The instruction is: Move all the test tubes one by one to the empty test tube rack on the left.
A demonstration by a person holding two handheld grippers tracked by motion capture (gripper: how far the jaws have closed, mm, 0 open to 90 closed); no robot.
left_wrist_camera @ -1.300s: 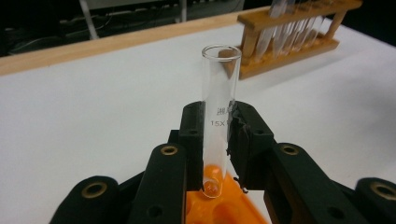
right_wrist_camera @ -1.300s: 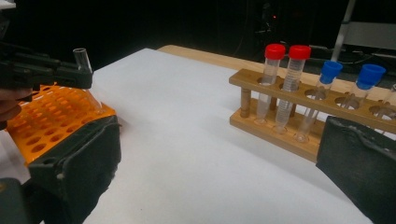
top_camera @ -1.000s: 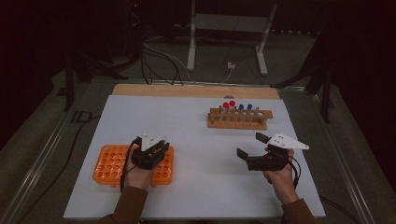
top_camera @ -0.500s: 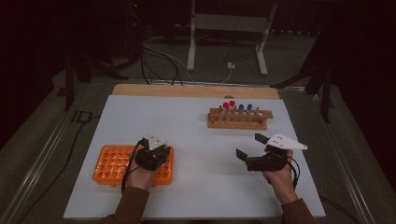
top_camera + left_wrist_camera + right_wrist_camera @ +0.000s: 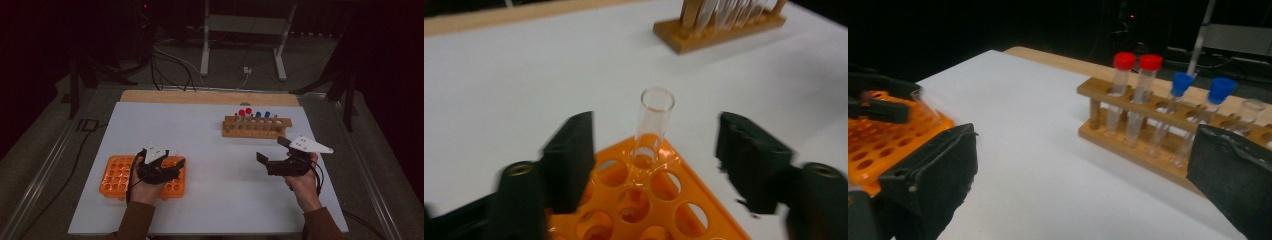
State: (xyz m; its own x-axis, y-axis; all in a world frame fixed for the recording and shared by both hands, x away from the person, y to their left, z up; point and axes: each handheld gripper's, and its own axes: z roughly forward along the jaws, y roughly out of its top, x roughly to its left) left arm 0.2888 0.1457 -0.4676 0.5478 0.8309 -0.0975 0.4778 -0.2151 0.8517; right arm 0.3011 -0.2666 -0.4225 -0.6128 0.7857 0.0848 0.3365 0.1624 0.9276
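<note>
A clear uncapped tube [image 5: 654,125] stands upright in a corner hole of the orange rack [image 5: 674,210]. My left gripper [image 5: 656,127] is open around it, its jaws just having opened, and neither pad touches the glass. From above, that left gripper [image 5: 172,167] hovers over the orange rack [image 5: 116,175] at the table's near left. My right gripper [image 5: 271,150] stands open and empty at the near right. It faces the wooden rack [image 5: 1148,150], which holds two red-capped tubes [image 5: 1124,60], two blue-capped tubes [image 5: 1182,80] and an uncapped one.
The white tabletop [image 5: 210,135] lies bare between the two racks. The wooden rack [image 5: 257,127] stands at the back right, near a bare wood strip along the far edge. Cables and metal stand legs [image 5: 205,50] lie on the dark floor beyond.
The left gripper has shifted slightly toward the near edge over the orange rack. The right gripper has kept still.
</note>
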